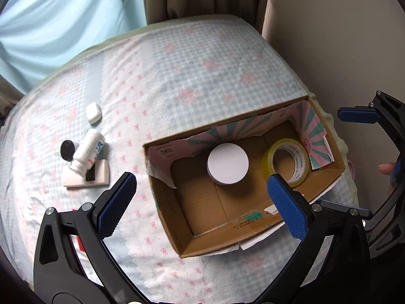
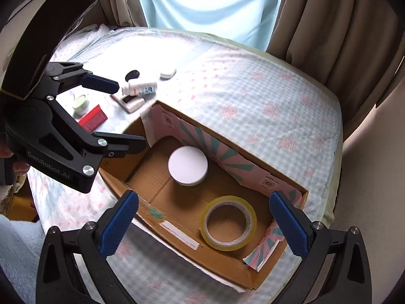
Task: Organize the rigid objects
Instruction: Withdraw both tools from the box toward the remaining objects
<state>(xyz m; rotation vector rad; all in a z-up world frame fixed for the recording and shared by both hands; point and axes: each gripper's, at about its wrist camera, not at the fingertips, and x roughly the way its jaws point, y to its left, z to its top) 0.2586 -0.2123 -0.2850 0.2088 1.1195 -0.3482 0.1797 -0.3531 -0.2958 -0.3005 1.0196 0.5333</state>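
With both hand-held grippers, left and right, spread empty above the cardboard box, the white bottle wanted a square grasp across its body.

Both wrist views overhead, sharing box

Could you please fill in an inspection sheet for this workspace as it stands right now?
Surface: bed with blue checked, pink-flowered sheet.
Job's things: open brown cardboard box holds a white round-lidded jar and a yellowish roll of clear tape. Outside the box: white plastic bottle lying across a flat beige case, black round cap, small white rounded case, pale green cup, red flat packet.
Clutter: nothing seen.
Grippers: left gripper and right gripper open, empty.
Cables: nothing seen.
Surroundings: beige curtains, cream wall.
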